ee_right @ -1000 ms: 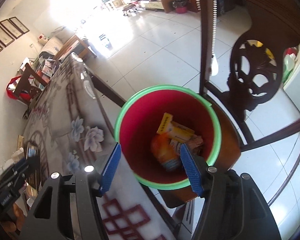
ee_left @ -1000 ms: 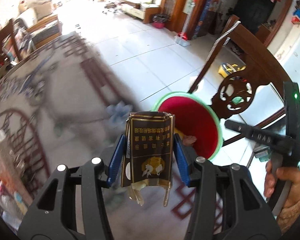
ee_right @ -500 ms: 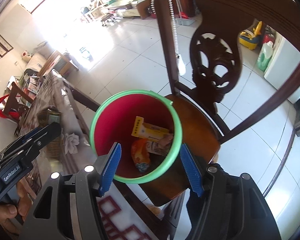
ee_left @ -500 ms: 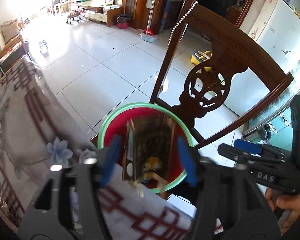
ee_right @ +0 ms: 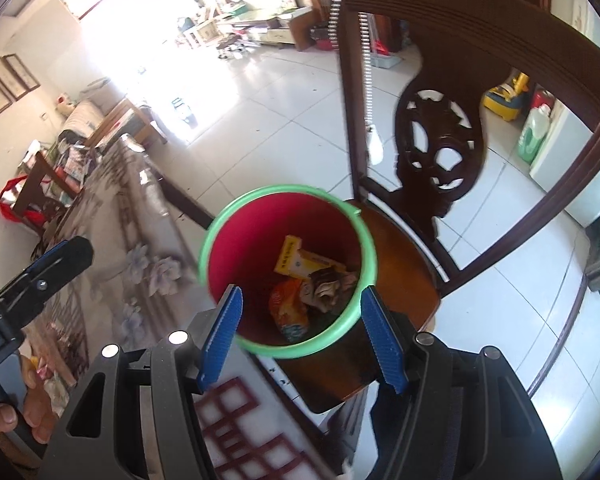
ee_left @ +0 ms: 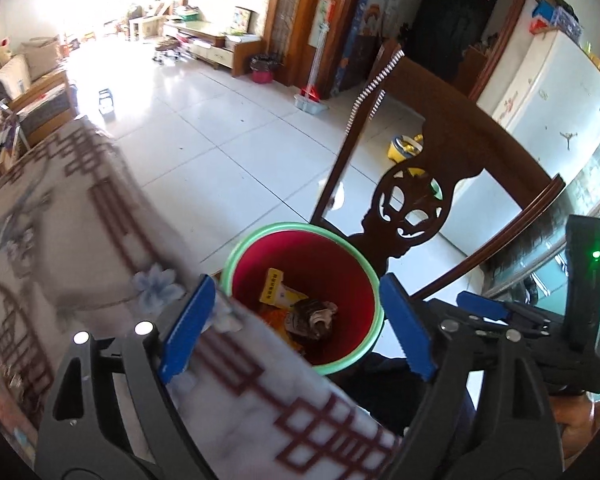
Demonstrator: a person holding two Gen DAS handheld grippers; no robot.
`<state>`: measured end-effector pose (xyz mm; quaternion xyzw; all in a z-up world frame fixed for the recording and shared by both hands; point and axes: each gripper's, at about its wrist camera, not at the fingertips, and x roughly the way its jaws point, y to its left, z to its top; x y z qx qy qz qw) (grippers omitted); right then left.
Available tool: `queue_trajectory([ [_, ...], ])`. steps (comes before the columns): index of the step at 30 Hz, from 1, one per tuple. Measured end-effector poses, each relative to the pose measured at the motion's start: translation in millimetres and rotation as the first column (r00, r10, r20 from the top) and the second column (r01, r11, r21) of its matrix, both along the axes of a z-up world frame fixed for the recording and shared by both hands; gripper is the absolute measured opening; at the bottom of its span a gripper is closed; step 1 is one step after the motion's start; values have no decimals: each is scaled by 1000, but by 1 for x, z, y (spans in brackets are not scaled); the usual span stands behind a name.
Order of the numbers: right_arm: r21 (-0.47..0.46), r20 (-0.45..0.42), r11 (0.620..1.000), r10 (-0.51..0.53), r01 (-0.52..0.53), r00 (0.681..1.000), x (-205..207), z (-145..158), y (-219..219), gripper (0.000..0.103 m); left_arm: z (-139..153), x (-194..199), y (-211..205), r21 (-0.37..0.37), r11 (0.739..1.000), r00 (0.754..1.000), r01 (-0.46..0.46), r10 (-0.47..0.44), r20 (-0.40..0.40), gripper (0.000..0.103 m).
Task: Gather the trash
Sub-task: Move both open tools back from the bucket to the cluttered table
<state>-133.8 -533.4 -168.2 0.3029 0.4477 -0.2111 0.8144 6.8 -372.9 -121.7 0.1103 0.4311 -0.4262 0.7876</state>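
White floor tiles surround a dark carved wooden chair (ee_right: 440, 152) whose seat carries the red plastic bin with green rim (ee_left: 300, 296), wrappers inside. Left gripper (ee_left: 296, 324) and right gripper (ee_right: 300, 336) both gape wide, empty. Bumping the rim could topple the bin off the seat.

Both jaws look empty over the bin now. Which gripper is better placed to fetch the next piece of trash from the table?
Probably left. The left gripper hangs open over the table edge; the right gripper sits open over the bin on the chair.
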Motion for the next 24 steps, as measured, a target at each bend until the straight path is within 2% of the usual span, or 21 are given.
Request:
queue_trajectory([
  [6,-23,32,994,107,-106,994,11,20,55,62,25,-12,75,-36,994,994,-103,105,39,83],
  [10,-39,24,978,205,-204,979,25,28,98,64,30,-17,125,-57,981,981,-187,189,40,85],
  [16,-45,12,938,345,-344,939,43,29,157,64,16,-12,206,-35,936,937,-349,349,-10,85],
  [19,-44,0,908,417,-417,909,54,27,186,64,6,-8,249,-4,899,899,-438,438,-24,85],
  [22,-45,-6,884,465,-465,885,61,26,208,64,-6,-4,294,24,841,840,-540,541,-44,85],
  [24,-47,-11,868,495,-495,869,66,25,222,64,-16,0,330,39,769,766,-638,639,-68,85],
])
